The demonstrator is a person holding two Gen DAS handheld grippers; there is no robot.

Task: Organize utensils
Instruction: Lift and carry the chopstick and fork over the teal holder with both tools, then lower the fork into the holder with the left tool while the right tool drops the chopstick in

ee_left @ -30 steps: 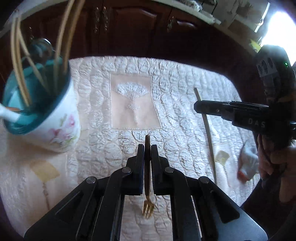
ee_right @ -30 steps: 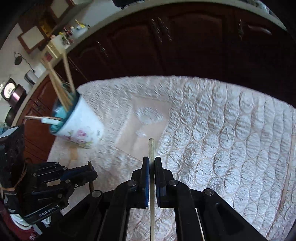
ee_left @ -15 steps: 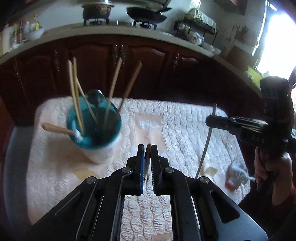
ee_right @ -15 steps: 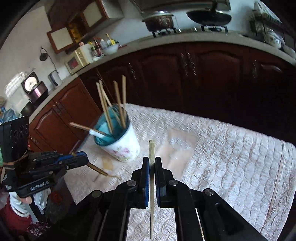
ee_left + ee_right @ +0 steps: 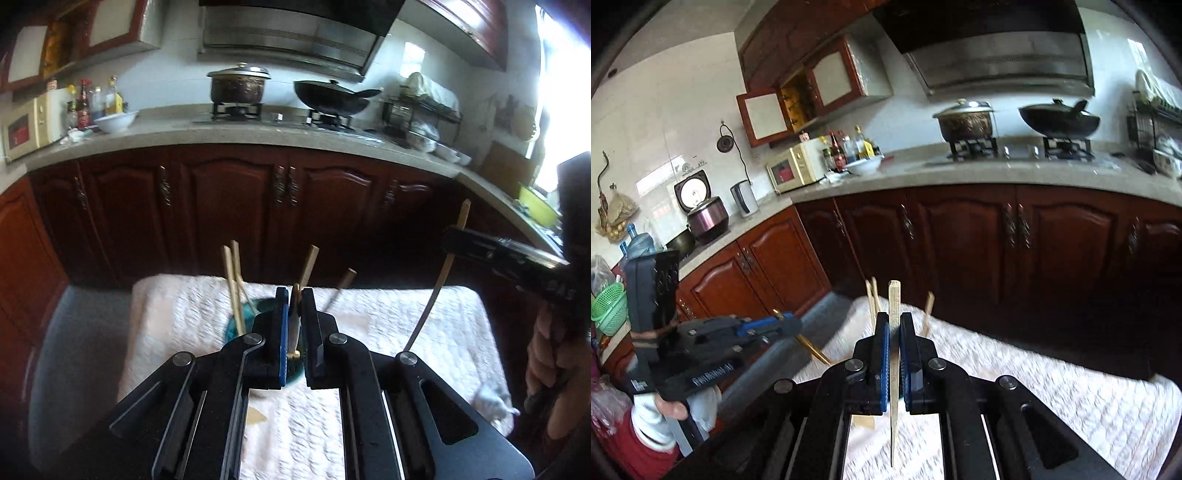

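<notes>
Each wrist view is looking forward and slightly downward along its own fingers, hovering above the quilted table (image 5: 424,332); both are sharing the stove counter (image 5: 997,173), and each is catching the other gripper sideways.

Your left gripper (image 5: 294,295) pinches a gold fork (image 5: 294,325) upright between its pads. Just beyond the fingertips stands the teal cup (image 5: 236,328), mostly hidden, with chopsticks (image 5: 233,284) sticking up from it, on the quilted white cloth (image 5: 424,325). At the right edge, your right gripper (image 5: 454,240) clamps a single chopstick (image 5: 439,280), tilted, above the cloth.
</notes>
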